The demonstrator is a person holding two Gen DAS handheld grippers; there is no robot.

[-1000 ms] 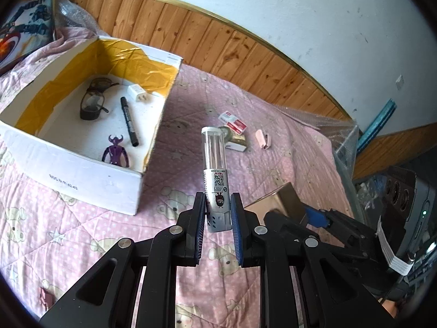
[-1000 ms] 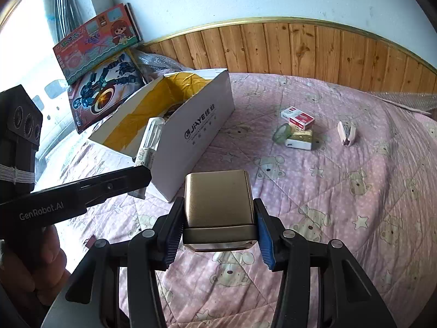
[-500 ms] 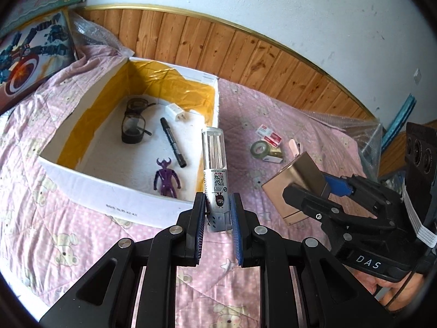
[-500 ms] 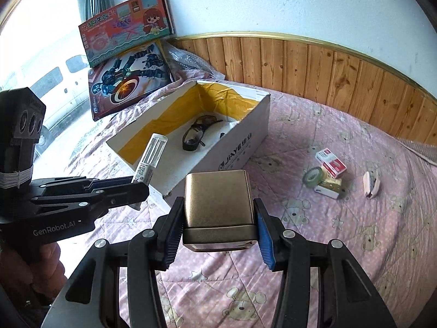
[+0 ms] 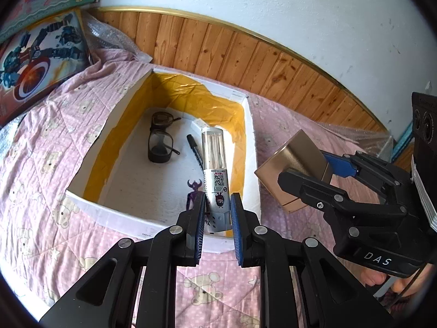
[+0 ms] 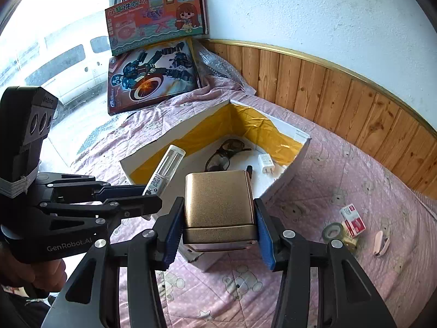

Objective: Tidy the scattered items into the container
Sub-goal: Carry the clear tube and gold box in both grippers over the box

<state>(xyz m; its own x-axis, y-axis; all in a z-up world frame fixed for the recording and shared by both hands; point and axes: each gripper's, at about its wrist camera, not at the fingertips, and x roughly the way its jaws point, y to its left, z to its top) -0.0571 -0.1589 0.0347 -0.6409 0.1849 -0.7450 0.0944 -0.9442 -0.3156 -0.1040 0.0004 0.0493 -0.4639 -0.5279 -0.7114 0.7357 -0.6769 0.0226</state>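
- While its blue pads pinch the lower end of a clear tube [image 5: 215, 169], the left hand-held gripper [image 5: 217, 213] hangs over the near wall of the white box [image 5: 252, 147], the tube pointing up and away over the box floor.
- Inside the tube, thin white sticks show through the clear upper part; a silver label with a square code wraps the lower part.
- On the right, the right hand-held gripper [image 6: 218, 220] clamps a gold tin [image 6: 218, 199] between its two blue pads, the jaws spread wide around the tin's sides.
- In the left wrist view the gold tin sits just beside the box's right wall, above the pink bedspread [image 5: 49, 180], not yet over the box opening.
- The box lies on the bed, its inner walls lined with yellow tape.
- On the box floor lie a pair of dark glasses [image 5: 161, 140], a black marker [image 5: 195, 150], a purple horned figure [image 5: 194, 188] partly hidden by the left pad, and a white charger plug [image 6: 266, 163].
- Out on the bedspread, well apart from the box, a roll of tape [image 6: 332, 231], a red and white small carton [image 6: 353, 220] and a pale pink stapler [image 6: 381, 243] lie near each other.
- Behind the box, two picture boxes [image 6: 153, 75] lean against the wall, next to wood panelling [image 6: 341, 101].
- A hand [image 6: 41, 273] grips the left tool's handle.
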